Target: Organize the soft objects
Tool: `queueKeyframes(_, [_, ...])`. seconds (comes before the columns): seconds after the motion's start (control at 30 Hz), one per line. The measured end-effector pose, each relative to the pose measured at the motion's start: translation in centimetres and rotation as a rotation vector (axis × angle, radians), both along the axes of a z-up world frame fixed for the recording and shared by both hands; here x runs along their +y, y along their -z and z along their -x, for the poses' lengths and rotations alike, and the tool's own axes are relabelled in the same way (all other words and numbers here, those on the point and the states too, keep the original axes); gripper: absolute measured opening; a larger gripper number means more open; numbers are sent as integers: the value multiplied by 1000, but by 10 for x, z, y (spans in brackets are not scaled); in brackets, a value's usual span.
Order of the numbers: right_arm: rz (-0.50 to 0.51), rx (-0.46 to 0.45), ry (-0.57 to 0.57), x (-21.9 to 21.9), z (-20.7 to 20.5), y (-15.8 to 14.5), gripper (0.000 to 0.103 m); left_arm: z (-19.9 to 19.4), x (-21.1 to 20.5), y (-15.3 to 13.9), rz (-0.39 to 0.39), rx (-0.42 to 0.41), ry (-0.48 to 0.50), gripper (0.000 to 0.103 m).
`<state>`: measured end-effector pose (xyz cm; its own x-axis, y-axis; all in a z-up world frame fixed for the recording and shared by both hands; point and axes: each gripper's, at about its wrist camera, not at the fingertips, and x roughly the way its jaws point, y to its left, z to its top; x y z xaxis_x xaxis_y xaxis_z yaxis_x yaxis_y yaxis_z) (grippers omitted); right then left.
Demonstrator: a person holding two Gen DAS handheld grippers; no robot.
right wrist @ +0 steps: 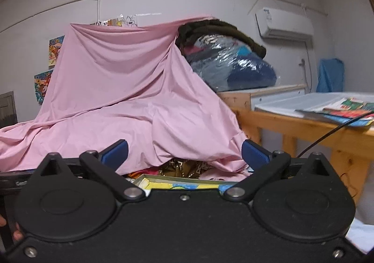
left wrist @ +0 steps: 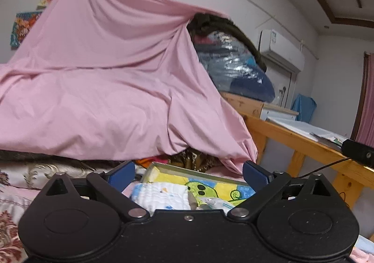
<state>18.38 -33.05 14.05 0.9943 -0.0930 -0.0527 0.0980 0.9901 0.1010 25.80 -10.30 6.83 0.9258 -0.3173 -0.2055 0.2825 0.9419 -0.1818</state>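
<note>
Blue-padded fingers of the left gripper (left wrist: 188, 173) stand spread wide with nothing between them, pointing over a shallow box (left wrist: 198, 168) on the bed. In that box lie a white quilted cloth (left wrist: 161, 195) and, under it, a yellow and blue cartoon towel (left wrist: 208, 187). The right gripper (right wrist: 184, 151) is likewise fully spread and empty, and in its view the same box shows only as a rim just past the black body. Beyond the box a patterned brown fabric (left wrist: 196, 161) peeks out beneath a large pink sheet (left wrist: 105, 80), which drapes like a tent over a tall heap. To the right, a clear plastic bag of clothes (right wrist: 233, 66) sits on a wooden frame (left wrist: 292, 136), topped by a dark garment (right wrist: 217, 29). An air conditioner (right wrist: 285, 23) hangs on the far wall.
</note>
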Motion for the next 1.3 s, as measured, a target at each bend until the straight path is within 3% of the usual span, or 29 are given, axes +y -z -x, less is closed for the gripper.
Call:
queueKeyframes(0.27, [35, -4, 25, 35, 40, -1, 102, 56, 33, -4, -13, -73, -3, 102])
queueKeyframes(0.57, [16, 65, 59, 70, 96, 42, 103, 114, 56, 6, -65, -135, -18, 102])
queueKeyframes(0.73, [13, 124, 76, 82, 111, 57, 103, 138, 63, 19, -87, -100, -12, 102])
queueKeyframes(0.97, [-31, 185, 127, 90, 123, 73, 103, 154, 74, 35, -73, -31, -77, 102])
queueKeyframes(1.3, [-40, 264, 110, 93, 121, 94, 103, 168, 80, 61, -115, 20, -65, 102])
